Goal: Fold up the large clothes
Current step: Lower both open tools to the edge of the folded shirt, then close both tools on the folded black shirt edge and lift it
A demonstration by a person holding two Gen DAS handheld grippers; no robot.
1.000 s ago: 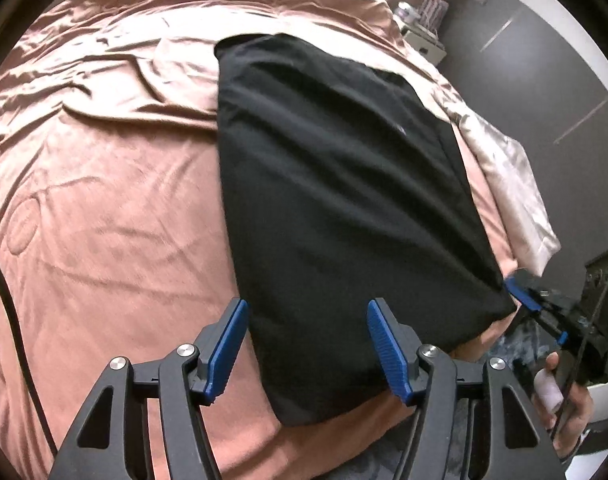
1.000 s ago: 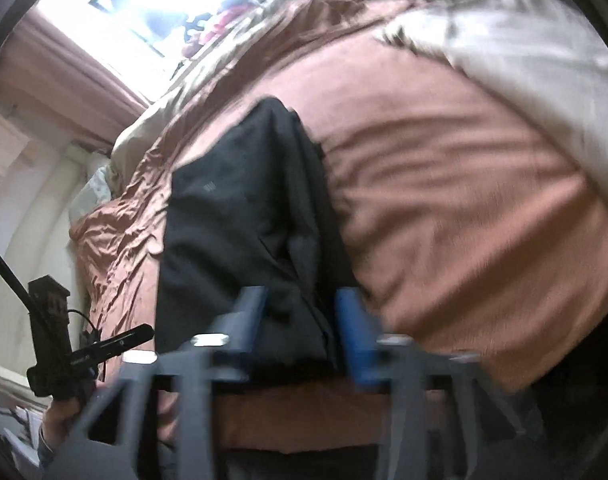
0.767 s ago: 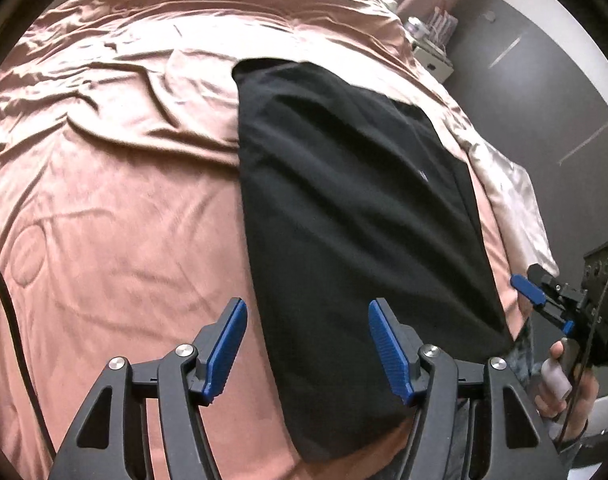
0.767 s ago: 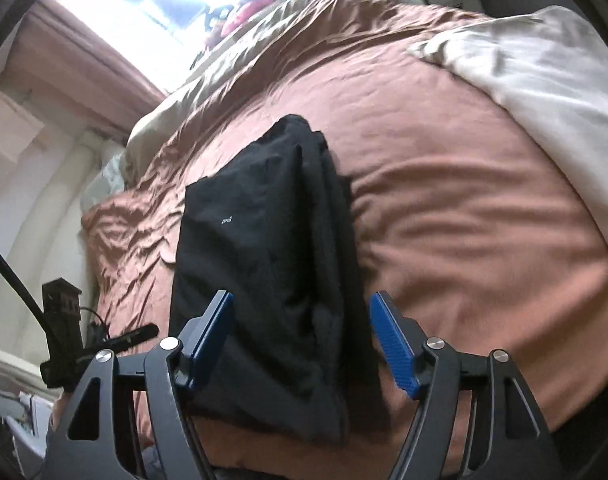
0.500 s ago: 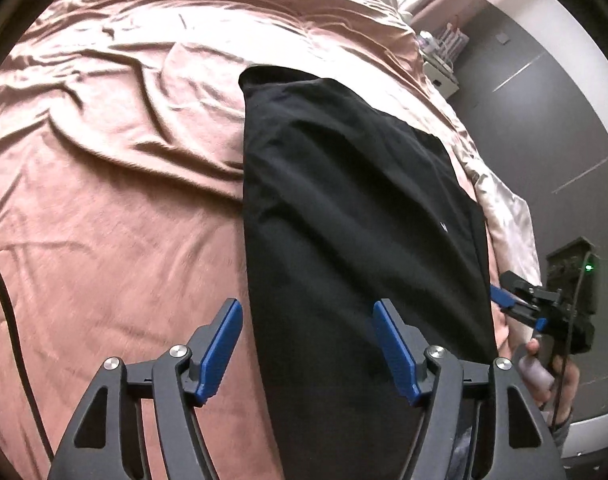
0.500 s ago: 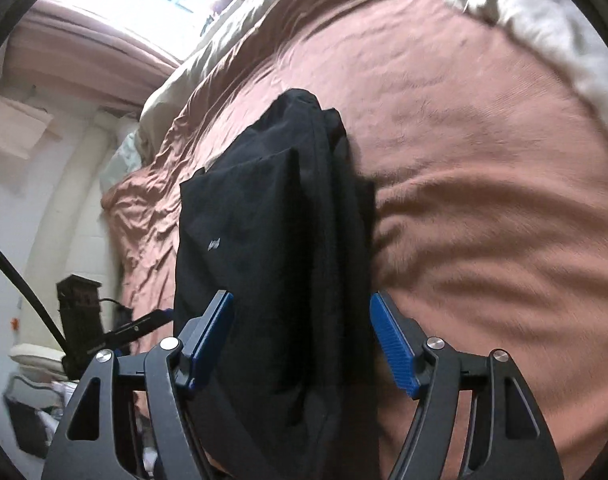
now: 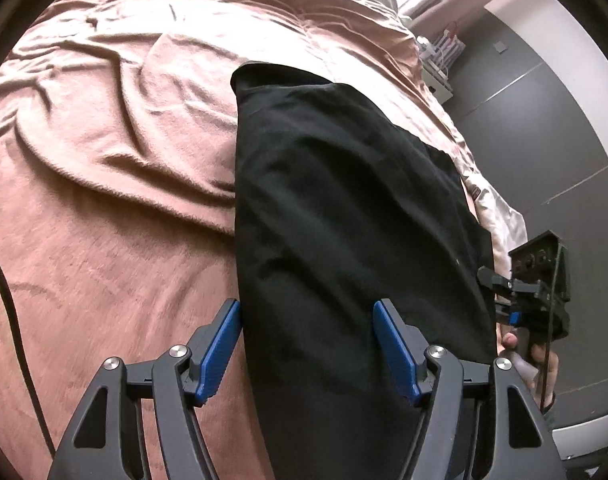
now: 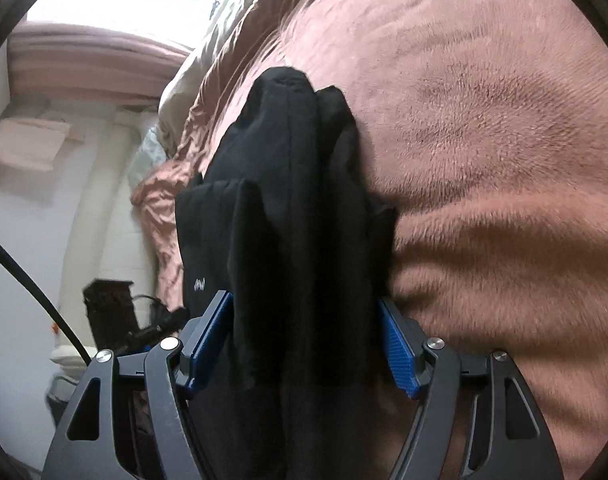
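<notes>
Roughly mid-fold: black garment [image 7: 343, 208] already narrowed to a long strip, lying lengthwise on the pink blanket [image 7: 104, 200] toward the bed's right-hand edge in the left wrist view. Likely next step is gathering the near end and carrying it over toward the far end.

Left gripper [image 7: 307, 344]: jaws apart, nothing pinched; near-left long edge of the strip runs just inside its left pad. Right gripper [image 8: 304, 344]: jaws apart, straddling the bunched right-hand layers; cloth sits between the pads, but whether it is pressed I cannot tell. Reads as not clamped.

Next move calls for both tools to drop onto the near corners and close through all layers.

Edges: the strip's right side lies close to the bed edge, pale bedding [image 7: 499, 216] just beyond. Open blanket to the left and beyond the far end gives ample room. Blanket wrinkles could drag the cloth.
</notes>
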